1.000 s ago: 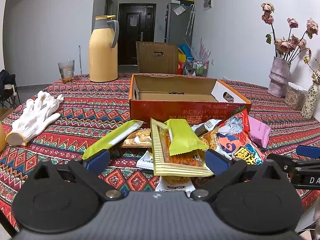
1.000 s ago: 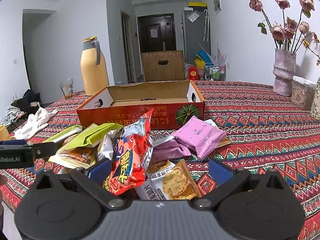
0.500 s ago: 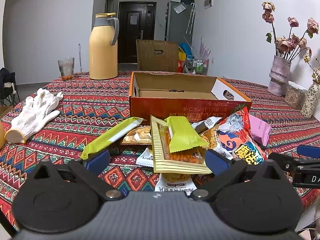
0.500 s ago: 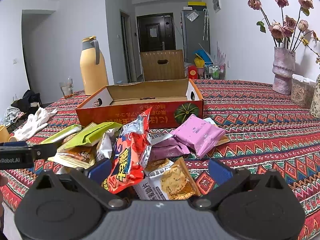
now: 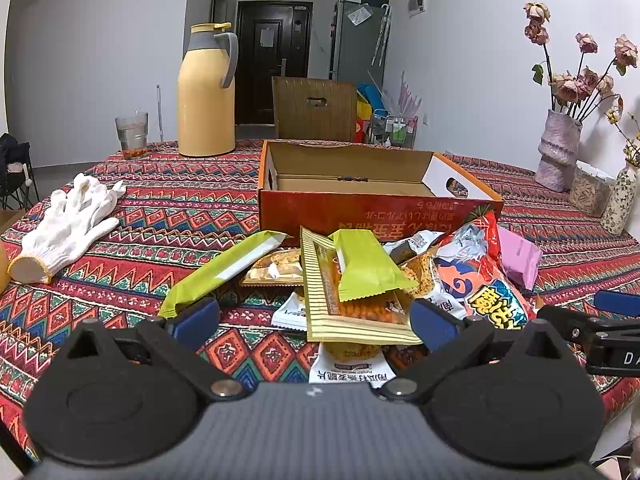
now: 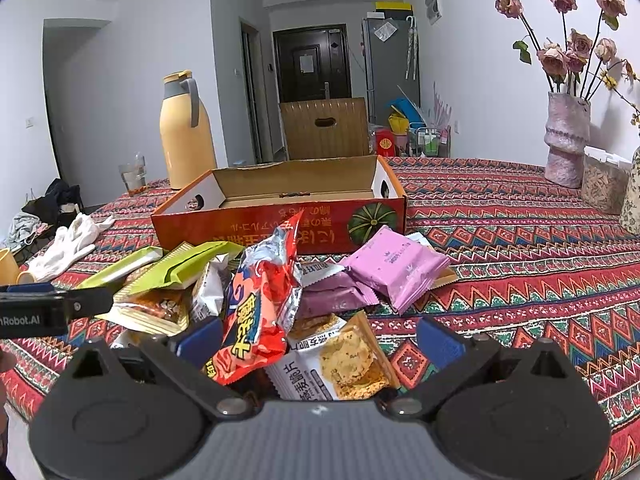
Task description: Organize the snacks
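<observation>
Left wrist view, left to right: white glove (image 5: 66,226) is lying at mid-left on the patterned tablecloth (image 5: 180,208). Glass (image 5: 132,136) and yellow thermos (image 5: 206,94) are standing upper left, behind it. Left gripper (image 5: 314,318) is sitting bottom centre, jaws spread wide, gripping nothing; blue pads (image 5: 196,316) are flanking the near edge of the snack pile. Long green packet (image 5: 222,268) is lying left of centre, striped yellow packet (image 5: 348,300) dead centre with a short green packet (image 5: 366,266) resting on top. Orange cardboard box (image 5: 372,210) is sitting open just behind the pile, at frame centre. Red chip bag (image 5: 480,280) is lying right of centre, pink packet (image 5: 520,256) just beyond it. Vase (image 5: 558,152) with dried roses is standing at the upper right.

Right wrist view, left to right: left gripper's finger is poking in at the mid-left edge. Right gripper (image 6: 320,340) is sitting bottom centre, jaws also wide apart, nothing clamped. Red chip bag (image 6: 260,304) is standing up between the pads, nearer the left one; cracker packet (image 6: 340,364) is lying beside it, lower centre. Pink packets (image 6: 394,266) are stacking right of centre, in front of the box (image 6: 280,224).
</observation>
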A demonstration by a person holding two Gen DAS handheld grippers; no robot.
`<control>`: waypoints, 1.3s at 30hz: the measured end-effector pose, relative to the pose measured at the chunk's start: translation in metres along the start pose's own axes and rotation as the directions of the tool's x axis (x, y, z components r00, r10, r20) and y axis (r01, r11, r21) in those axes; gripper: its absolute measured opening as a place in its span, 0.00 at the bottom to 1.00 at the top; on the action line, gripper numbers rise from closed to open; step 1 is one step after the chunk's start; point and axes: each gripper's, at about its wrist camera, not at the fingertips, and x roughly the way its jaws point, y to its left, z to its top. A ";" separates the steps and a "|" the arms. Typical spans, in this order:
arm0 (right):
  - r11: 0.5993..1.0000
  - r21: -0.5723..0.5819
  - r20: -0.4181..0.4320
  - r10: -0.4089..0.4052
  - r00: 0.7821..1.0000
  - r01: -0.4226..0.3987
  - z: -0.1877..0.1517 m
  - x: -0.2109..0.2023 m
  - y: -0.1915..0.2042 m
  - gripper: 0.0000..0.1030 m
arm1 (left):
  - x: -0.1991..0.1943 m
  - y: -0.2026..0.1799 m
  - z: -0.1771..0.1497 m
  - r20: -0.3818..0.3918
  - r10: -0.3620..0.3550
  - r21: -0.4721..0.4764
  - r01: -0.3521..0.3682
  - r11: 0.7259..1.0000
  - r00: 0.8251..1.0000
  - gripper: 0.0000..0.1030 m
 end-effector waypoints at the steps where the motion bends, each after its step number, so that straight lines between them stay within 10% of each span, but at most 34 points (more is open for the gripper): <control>1: 1.000 0.000 -0.001 0.000 1.000 0.000 -0.001 0.000 0.000 1.00 | 0.000 0.000 0.000 0.000 0.000 0.000 0.000 1.000 1.000 1.00; 39: 0.986 -0.167 -0.147 -0.012 0.989 -0.013 -0.018 0.041 -0.015 0.99 | 0.010 -0.002 -0.003 -0.045 0.008 0.004 -0.008 1.000 0.999 1.00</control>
